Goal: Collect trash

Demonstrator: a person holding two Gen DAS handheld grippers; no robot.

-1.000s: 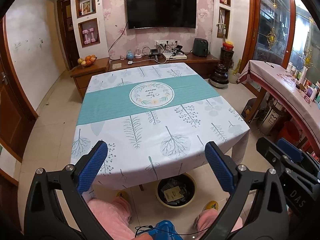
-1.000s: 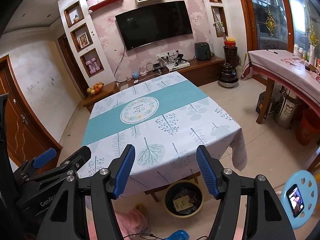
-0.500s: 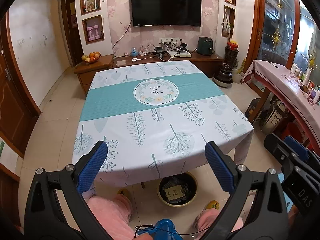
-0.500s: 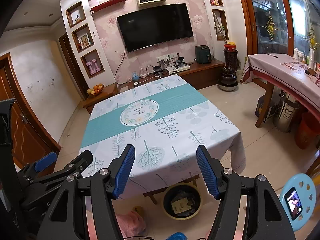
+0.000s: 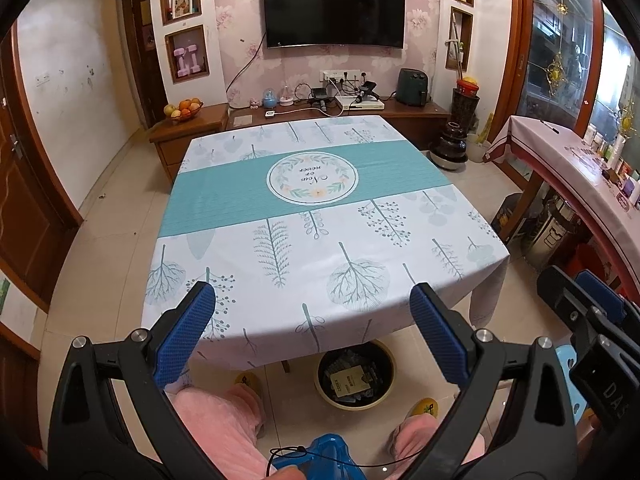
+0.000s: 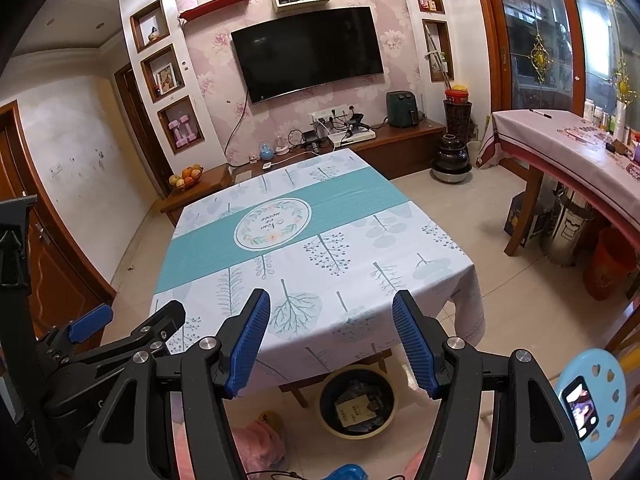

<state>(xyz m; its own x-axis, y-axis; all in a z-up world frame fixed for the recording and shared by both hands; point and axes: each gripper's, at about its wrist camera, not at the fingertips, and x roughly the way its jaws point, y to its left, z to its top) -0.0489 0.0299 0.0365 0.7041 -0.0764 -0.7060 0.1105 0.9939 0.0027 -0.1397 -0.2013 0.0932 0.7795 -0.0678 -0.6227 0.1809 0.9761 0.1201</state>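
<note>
A round waste bin [image 5: 355,376] with dark wrappers and a tan packet in it stands on the floor under the near edge of the table [image 5: 320,240]; it also shows in the right wrist view [image 6: 357,400]. The tablecloth, white and teal with leaf prints, carries no loose items that I can see. My left gripper [image 5: 312,340] is open and empty, held high above the table's near edge. My right gripper [image 6: 332,344] is open and empty, beside the left one and at a similar height.
A blue stool [image 6: 588,400] with a phone on it stands at the right. A second covered table [image 6: 568,152] with bottles lines the right wall. A TV cabinet [image 5: 320,112] stands behind the table. The person's pink-clad legs [image 5: 224,412] are below.
Both grippers have risen and drawn back a little, so the table looks smaller and lower in both views. Both stay open and empty.
</note>
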